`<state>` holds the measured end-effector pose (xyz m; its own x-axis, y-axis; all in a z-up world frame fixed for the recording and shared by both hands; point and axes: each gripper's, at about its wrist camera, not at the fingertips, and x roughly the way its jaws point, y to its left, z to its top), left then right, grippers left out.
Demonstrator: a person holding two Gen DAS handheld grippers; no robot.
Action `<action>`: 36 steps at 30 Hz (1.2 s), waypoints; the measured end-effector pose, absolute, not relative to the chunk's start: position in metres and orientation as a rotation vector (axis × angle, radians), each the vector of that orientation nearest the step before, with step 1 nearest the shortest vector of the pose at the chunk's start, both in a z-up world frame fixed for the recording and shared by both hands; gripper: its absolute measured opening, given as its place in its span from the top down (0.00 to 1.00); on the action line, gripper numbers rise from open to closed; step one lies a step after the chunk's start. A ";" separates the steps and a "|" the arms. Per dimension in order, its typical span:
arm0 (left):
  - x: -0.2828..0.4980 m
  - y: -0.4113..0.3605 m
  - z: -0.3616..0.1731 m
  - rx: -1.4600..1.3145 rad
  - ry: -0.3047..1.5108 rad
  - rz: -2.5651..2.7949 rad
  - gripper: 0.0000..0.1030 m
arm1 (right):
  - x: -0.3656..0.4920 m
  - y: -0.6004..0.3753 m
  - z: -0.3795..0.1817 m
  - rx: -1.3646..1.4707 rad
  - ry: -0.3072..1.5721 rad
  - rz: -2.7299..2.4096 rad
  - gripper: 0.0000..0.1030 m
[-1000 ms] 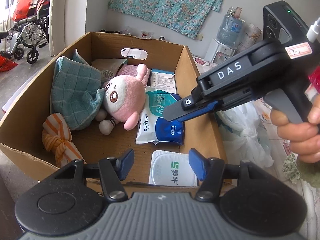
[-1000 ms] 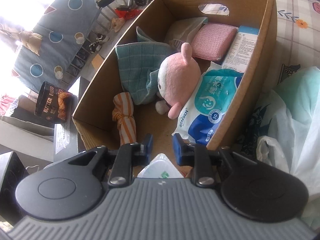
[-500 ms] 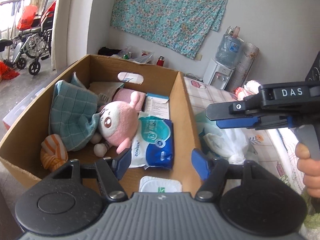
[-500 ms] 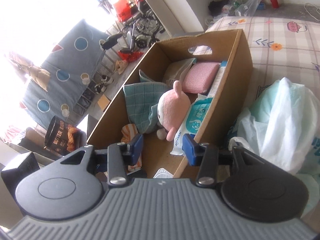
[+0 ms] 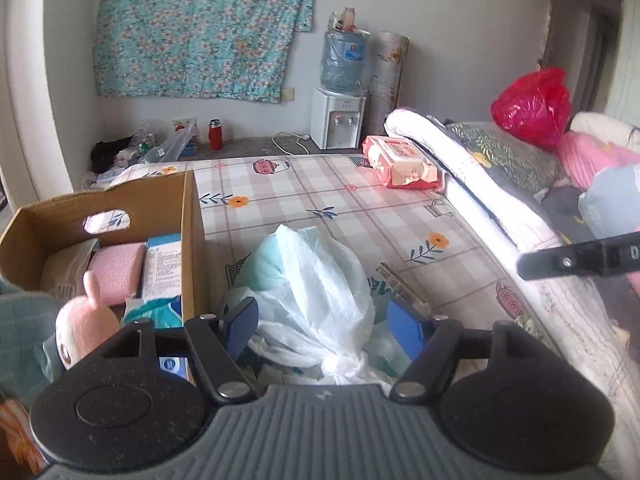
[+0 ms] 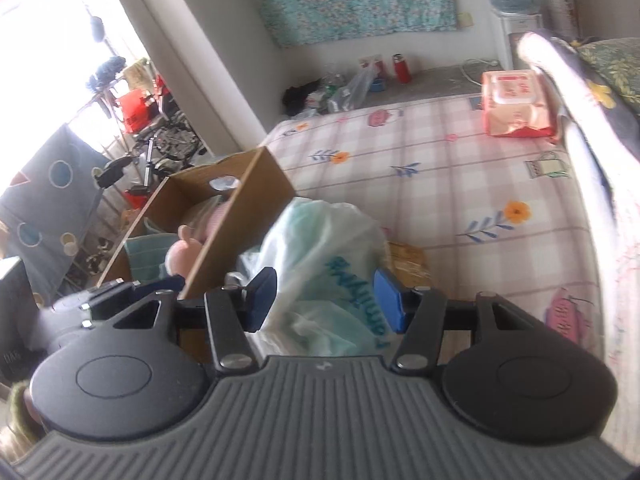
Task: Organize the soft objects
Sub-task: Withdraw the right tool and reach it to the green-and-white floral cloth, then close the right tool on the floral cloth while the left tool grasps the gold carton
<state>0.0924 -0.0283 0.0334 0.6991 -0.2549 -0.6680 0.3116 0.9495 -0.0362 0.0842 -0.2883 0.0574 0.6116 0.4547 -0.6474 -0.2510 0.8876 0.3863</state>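
Note:
A white plastic bag (image 5: 312,280) with pale teal contents lies on the checked bed sheet, right beside the cardboard box (image 5: 188,240). My left gripper (image 5: 322,328) hovers over the bag with its jaws opening; the bag shows between the fingers, unpressed. In the right wrist view my right gripper (image 6: 326,300) is also over the bag (image 6: 328,248), its jaws opening and nothing gripped. The box (image 6: 240,200) holds a pink plush (image 5: 84,320), a teal cloth, a pink sponge and wipe packs. One finger (image 5: 560,262) of the right gripper reaches in at the right edge.
A red pack of wipes (image 5: 400,162) lies far back on the bed sheet (image 5: 360,216). Rolled bedding (image 5: 460,168) and pillows line the right side, topped by a red plastic bag (image 5: 532,104). A water dispenser (image 5: 338,124) stands against the wall.
Both views have swung right, from inside the box to the bag and the bed. The right gripper has left the box and its jaws have widened. The left jaws have widened slightly.

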 end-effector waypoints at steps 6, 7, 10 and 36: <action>0.140 -0.070 0.035 0.321 0.762 -0.403 0.20 | 0.062 -0.333 0.019 0.116 0.894 0.235 0.37; 0.146 -0.079 0.034 0.334 0.775 -0.429 0.19 | 0.061 -0.337 0.013 0.096 0.908 0.216 0.34; 0.167 -0.105 0.023 0.352 0.832 -0.496 0.19 | 0.061 -0.344 -0.013 0.047 0.957 0.157 0.30; 0.230 -0.207 -0.086 0.825 1.151 -0.766 0.13 | 0.087 -0.324 -0.084 -0.183 1.071 0.135 0.64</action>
